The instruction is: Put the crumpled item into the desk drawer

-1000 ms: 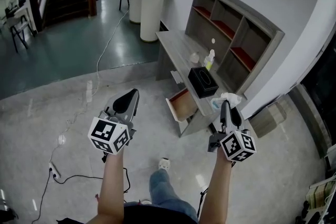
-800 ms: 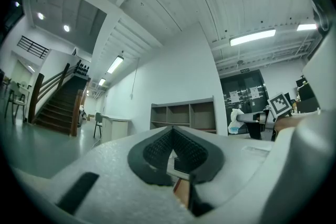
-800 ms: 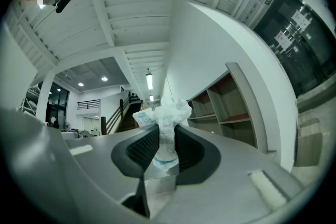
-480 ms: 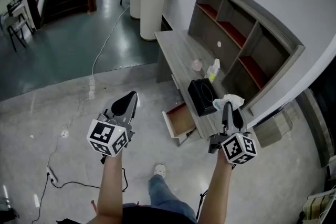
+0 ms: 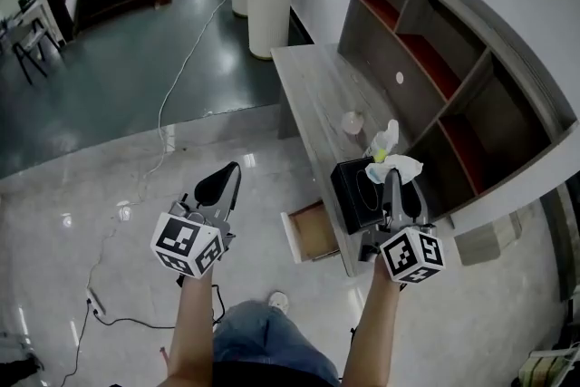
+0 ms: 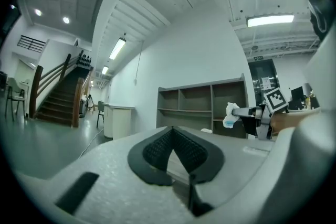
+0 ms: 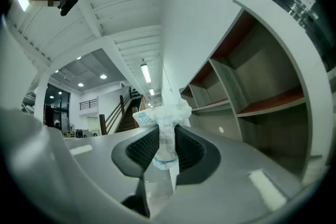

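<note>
Forearms reach forward side by side: the left gripper hangs over the floor, jaws pressed together on nothing, while the right gripper hovers over the desk just beside a black box, clamped on the crumpled item, held aloft. Counted: two grippers, one crumpled item, one drawer, standing open.
</note>
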A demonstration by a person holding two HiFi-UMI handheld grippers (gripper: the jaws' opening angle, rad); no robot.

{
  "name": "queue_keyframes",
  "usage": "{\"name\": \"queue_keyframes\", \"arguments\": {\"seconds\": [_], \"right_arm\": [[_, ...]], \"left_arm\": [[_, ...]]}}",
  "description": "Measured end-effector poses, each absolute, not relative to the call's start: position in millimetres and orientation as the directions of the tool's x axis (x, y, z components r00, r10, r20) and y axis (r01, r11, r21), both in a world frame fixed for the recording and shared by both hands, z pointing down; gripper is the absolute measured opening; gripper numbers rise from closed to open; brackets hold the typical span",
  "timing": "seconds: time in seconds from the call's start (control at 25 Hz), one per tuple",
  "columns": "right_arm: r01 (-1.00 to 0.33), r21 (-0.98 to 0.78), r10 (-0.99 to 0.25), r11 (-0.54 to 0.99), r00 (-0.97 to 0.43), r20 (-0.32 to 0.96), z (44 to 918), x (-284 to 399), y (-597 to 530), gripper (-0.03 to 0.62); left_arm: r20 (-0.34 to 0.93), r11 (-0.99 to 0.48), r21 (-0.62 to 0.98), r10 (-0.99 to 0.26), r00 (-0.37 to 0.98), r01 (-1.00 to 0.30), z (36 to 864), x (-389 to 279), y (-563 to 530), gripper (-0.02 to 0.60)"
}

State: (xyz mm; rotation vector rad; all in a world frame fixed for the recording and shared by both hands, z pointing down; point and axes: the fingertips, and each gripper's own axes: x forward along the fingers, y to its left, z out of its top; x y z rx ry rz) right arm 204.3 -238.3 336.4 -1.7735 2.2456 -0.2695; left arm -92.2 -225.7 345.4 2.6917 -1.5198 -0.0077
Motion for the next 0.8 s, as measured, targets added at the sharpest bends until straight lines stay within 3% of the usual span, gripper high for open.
{"name": "queue_keyframes", "arguments": {"seconds": [0.36, 0.8], "right_arm": [[-0.972, -0.146, -0.974, 0.185, -0.201, 0.104, 392, 175, -286, 0.098], [-0.996, 0.037, -0.866, 0.076, -0.047, 0.497, 604, 108, -257, 0.098]], "left_arm": [[0.081, -0.561, 0.107, -0.818, 0.570, -0.821, 388, -75, -283, 0.000], [0.304, -0.567, 0.258, -0.721, 0.623, -0.782, 567, -68, -274, 0.000]]}}
